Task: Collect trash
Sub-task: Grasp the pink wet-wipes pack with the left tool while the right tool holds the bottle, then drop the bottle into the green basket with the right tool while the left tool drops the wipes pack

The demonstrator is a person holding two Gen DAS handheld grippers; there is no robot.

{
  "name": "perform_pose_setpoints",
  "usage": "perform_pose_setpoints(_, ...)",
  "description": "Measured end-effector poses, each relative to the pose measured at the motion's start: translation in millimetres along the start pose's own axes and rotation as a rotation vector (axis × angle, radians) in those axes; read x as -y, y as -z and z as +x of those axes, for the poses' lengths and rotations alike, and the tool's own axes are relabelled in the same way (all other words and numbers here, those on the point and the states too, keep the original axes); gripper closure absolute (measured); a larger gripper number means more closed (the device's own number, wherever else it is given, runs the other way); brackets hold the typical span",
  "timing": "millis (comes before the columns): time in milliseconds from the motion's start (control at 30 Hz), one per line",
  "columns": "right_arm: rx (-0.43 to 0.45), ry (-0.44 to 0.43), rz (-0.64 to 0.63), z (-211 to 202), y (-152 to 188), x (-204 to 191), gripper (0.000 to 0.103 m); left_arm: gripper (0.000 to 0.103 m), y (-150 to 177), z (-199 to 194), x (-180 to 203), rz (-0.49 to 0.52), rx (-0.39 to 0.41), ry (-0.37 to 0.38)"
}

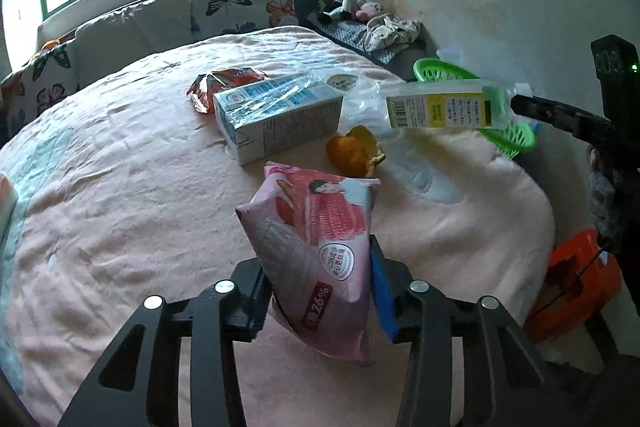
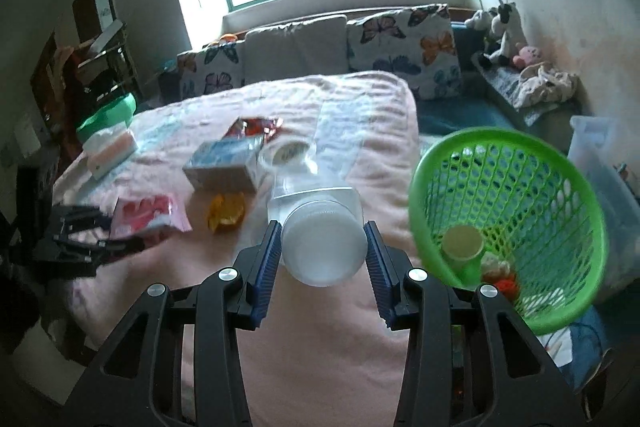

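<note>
Your left gripper pinches the pink wrapper pack: both blue pads press its sides, and the pack stands tilted between the jaws, its top leaning away from you, its lower end hanging just over the pink bedspread.

Beyond the fingertips lies an orange peel on the spread. Further out and a little left sits a blue-and-white carton on its side, with a red foil wrapper just behind it. A clear plastic bag lies right of the carton.

Your right gripper is clamped on a clear plastic bottle, one pad at each side of its near end. The bottle points away from you along the fingers and is off the bed; in the left wrist view it hangs level, its yellow-and-white label showing, in front of the basket.

The green mesh basket sits just right of your right gripper, off the bed edge, tilted with its mouth towards you. Inside it rests a paper cup and some reddish scraps too blurred to name.

From the right wrist, the left gripper and its pink pack show far to the left, with the peel and carton between the two grippers.
</note>
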State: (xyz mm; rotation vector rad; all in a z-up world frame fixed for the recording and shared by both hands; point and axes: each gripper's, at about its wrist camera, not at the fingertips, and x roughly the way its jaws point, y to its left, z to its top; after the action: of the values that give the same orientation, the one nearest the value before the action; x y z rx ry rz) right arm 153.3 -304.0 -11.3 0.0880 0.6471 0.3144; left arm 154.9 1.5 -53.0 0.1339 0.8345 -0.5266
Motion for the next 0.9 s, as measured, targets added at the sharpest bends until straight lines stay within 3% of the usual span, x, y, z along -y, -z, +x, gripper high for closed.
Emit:
perform_pose_setpoints(467, -0.043, 0.028, 0.025, -22.3, -55.5, 23.9, 0.061, 0.064, -27.2, -24.2, 16.0, -0.033, 0.064, 0.056)
perform_pose_setpoints(667, -0.015, 0.105, 0.042, -44.1, -67.6, 50.9, 0.061, 0.064, -44.6, -18.2, 32.3, -0.019, 0.071, 0.092)
perform_pose_setpoints(900, 0.002, 0.254, 0.109, -48.6, -64.5, 108.2, 0.062, 0.064, -70.8, -8.8, 55.9, 0.006, 0.080, 0.134)
